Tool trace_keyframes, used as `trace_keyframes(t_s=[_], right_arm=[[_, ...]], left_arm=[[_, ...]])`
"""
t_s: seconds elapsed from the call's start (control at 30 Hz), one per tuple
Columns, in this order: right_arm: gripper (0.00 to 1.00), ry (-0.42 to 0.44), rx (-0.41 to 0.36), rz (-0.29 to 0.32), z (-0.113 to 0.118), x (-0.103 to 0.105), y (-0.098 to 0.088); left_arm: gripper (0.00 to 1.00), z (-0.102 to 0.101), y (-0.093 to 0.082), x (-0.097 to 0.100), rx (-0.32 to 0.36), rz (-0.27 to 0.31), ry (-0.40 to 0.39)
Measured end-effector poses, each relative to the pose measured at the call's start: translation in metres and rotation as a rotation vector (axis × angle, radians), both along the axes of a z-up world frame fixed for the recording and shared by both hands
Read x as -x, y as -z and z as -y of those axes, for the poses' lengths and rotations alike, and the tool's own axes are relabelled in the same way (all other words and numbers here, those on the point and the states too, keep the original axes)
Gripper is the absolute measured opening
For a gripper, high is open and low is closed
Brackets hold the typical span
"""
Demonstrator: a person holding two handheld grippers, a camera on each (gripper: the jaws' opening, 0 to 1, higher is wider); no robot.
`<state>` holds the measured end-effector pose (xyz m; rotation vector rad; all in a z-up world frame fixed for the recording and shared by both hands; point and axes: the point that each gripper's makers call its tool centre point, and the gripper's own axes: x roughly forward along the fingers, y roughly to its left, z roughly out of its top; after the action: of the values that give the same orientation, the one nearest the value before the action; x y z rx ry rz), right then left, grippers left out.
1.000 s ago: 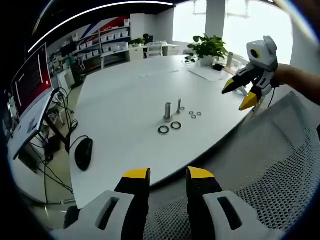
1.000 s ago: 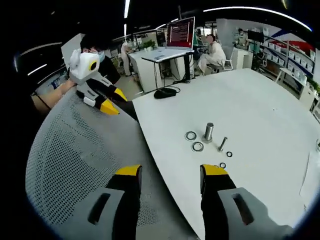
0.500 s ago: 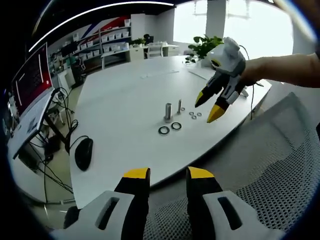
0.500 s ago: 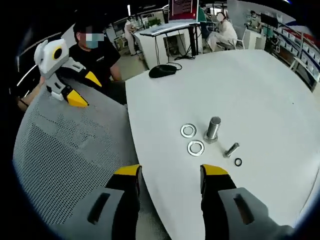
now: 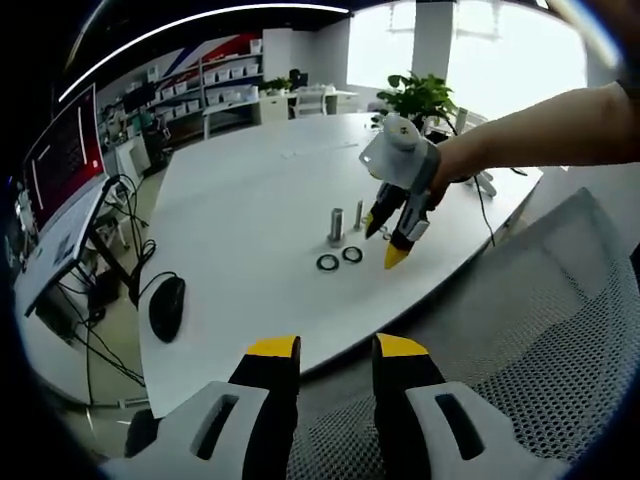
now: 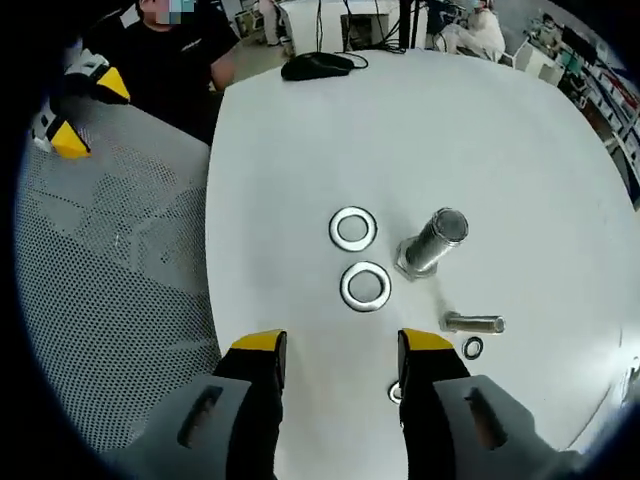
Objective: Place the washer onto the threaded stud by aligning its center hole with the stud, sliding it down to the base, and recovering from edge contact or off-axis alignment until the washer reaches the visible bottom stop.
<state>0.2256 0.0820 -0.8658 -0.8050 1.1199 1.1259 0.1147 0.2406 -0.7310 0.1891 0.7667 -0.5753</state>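
On the white table (image 6: pixel 300 150) a thick threaded stud (image 6: pixel 432 242) stands upright, and two large steel washers (image 6: pixel 353 228) (image 6: pixel 366 286) lie flat beside it. My right gripper (image 6: pixel 342 345) hovers open just above the table, with the nearer washer right ahead of its empty jaws. The left gripper view has the same stud (image 5: pixel 336 222), the two washers (image 5: pixel 328 262) (image 5: pixel 352 253) and the right gripper (image 5: pixel 386 242) pointing down beside them. My left gripper (image 5: pixel 336 350) is open and empty, held back over a mesh chair.
A thinner bolt (image 6: pixel 474 323) and small washers (image 6: pixel 472 348) lie right of the stud. A mesh chair back (image 6: pixel 120 280) borders the table's near edge. A black mouse (image 5: pixel 167 305), a monitor (image 5: pixel 60 160) and a potted plant (image 5: pixel 415 95) sit further off. A seated person (image 6: pixel 175 60) is beyond the chair.
The right gripper has swung in from the table's far side and dropped close over the washers and stud. The left gripper has stayed where it was.
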Motion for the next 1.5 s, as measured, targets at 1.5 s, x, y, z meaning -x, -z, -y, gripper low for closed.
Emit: trace_keyframes(t_s=[1.5], right_arm=[[0.24, 0.002, 0.07, 0.03, -0.027, -0.022, 0.004]], left_arm=[[0.27, 0.0, -0.001, -0.001, 0.004, 0.001, -0.005]])
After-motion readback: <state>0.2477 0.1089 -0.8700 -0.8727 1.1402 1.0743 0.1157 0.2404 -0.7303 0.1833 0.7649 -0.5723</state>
